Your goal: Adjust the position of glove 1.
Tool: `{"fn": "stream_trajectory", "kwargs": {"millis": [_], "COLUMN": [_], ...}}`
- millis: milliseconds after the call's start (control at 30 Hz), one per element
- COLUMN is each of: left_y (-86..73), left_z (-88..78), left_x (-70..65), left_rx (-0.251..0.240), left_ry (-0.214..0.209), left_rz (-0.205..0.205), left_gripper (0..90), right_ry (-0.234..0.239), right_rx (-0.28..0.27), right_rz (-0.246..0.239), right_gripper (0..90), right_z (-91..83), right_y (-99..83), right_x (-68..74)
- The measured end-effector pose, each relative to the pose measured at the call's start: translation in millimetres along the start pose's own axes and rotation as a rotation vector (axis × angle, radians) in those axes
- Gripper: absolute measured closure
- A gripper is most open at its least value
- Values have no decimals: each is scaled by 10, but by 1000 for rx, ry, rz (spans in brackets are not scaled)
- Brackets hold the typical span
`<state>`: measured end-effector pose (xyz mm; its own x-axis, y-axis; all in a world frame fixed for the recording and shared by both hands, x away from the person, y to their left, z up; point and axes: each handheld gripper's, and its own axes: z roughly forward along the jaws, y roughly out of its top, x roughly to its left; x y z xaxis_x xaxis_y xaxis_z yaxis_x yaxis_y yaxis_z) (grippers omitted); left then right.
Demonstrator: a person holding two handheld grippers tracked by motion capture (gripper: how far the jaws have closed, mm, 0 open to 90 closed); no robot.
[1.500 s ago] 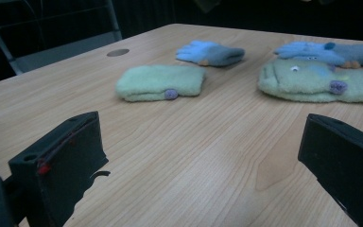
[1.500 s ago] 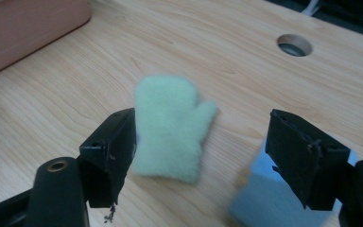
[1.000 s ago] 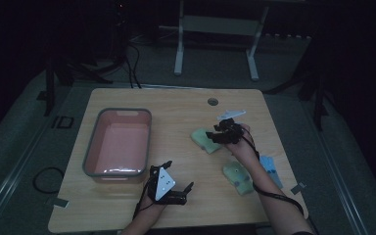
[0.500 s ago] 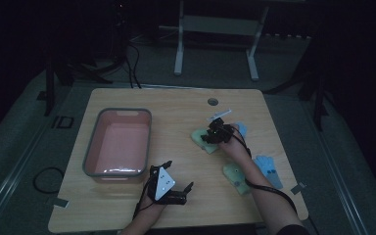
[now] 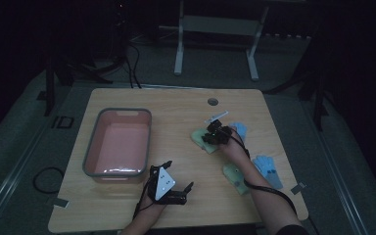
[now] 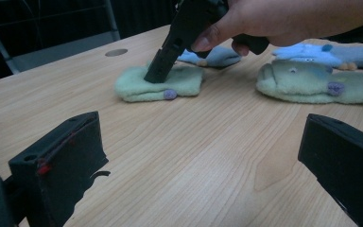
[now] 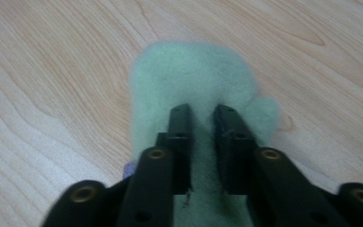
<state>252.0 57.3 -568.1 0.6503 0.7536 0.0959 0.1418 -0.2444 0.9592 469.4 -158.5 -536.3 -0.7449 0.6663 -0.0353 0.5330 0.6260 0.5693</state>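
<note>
Right of the pink tub (image 5: 117, 144), past a stretch of bare wooden table (image 5: 176, 112), lies a green fleece mitten (image 5: 201, 138), flat on the wood. The right gripper (image 5: 214, 136) points down onto it; its 2 jaws have just been closing and now stand close together, tips pressed into the fleece with a ridge of the fabric pinched between them, as the right gripper view shows (image 7: 202, 118). Seen from the left gripper view, that gripper (image 6: 157, 75) leans in from above, held by a hand (image 6: 274, 21), and the mitten (image 6: 158, 84) has a small purple dot at its near edge.

Farther from the tub than this mitten lie 3 more: a second green mitten (image 5: 236, 175) nearer the person, a blue mitten (image 5: 268, 170) just beside that one, and another blue mitten (image 5: 240, 130) just behind the right hand.

Just below the tub's near right corner, the left gripper (image 5: 169, 188) rests with its jaws spread wide and nothing between them.
</note>
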Motion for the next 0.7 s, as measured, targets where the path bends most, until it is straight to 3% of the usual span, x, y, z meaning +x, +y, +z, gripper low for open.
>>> {"fn": "stream_trajectory", "kwargs": {"millis": [133,333,467,533,700], "left_y": [0,1,2,1,1], "left_z": [0,2,3,6,4], "left_x": [3,6,5,2,3], "left_rx": [0,2,4,1,3], "left_ry": [-3,-1,0,2,1], "left_rz": [0,-3,0,-5,-3], "left_gripper": [14,13,14,14,14], "right_ry": [-28,-23,-31,-21,-79], "right_rx": [-23,-109,-162,-192,-238], "right_rz": [32,124,178,229,296], "right_gripper": [855,861,864,867,867], "right_z": [-63,-376,-619,-743,-989], "right_y": [27,97,135,136,85], "right_x": [44,157,306,404,653]}}
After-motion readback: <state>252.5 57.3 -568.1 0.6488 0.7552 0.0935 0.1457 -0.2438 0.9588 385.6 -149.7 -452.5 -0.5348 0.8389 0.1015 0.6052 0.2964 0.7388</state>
